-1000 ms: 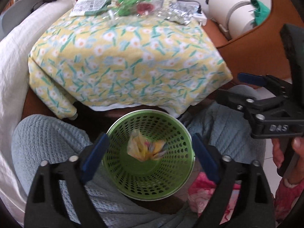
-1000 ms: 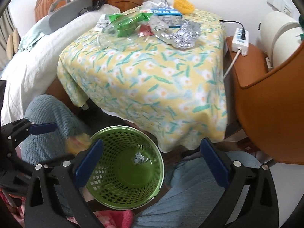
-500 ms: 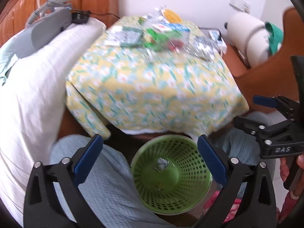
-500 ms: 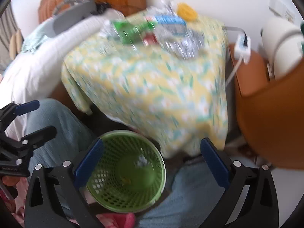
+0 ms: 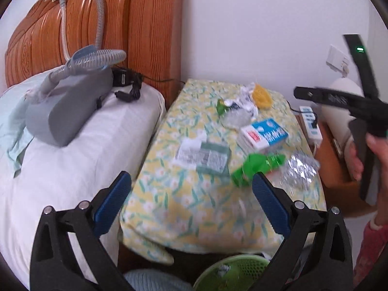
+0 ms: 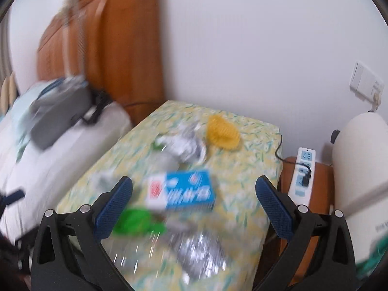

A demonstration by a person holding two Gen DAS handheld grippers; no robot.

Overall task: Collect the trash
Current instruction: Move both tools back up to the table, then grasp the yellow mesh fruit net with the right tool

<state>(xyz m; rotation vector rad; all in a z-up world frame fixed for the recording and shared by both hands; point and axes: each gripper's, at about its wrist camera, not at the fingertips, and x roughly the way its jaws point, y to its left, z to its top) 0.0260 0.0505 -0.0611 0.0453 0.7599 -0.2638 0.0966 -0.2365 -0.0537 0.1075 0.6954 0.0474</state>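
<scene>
Trash lies on a table with a yellow flowered cloth [image 5: 194, 208]: a blue and white carton [image 5: 264, 134], a green wrapper [image 5: 257, 167], a flat grey-green packet [image 5: 206, 156], crumpled foil [image 5: 300, 169] and a yellow scrubber [image 5: 260, 94]. The green basket [image 5: 232, 274] sits low at the frame bottom. My left gripper [image 5: 191, 203] is open and empty above the table's near edge. My right gripper [image 6: 192, 200] is open and empty over the carton [image 6: 184, 191] and green wrapper [image 6: 135, 223]; this view is blurred.
A bed with white bedding [image 5: 72, 160] and a grey device with hose [image 5: 70, 111] lies left. A wooden headboard [image 5: 97, 24] stands behind. A white power strip [image 6: 303, 172] rests on a brown stand to the right, beside a white roll [image 6: 359, 160].
Both grippers have risen from over the green basket and tilted up toward the table. The basket has dropped to the bottom edge of the left view and out of the right view.
</scene>
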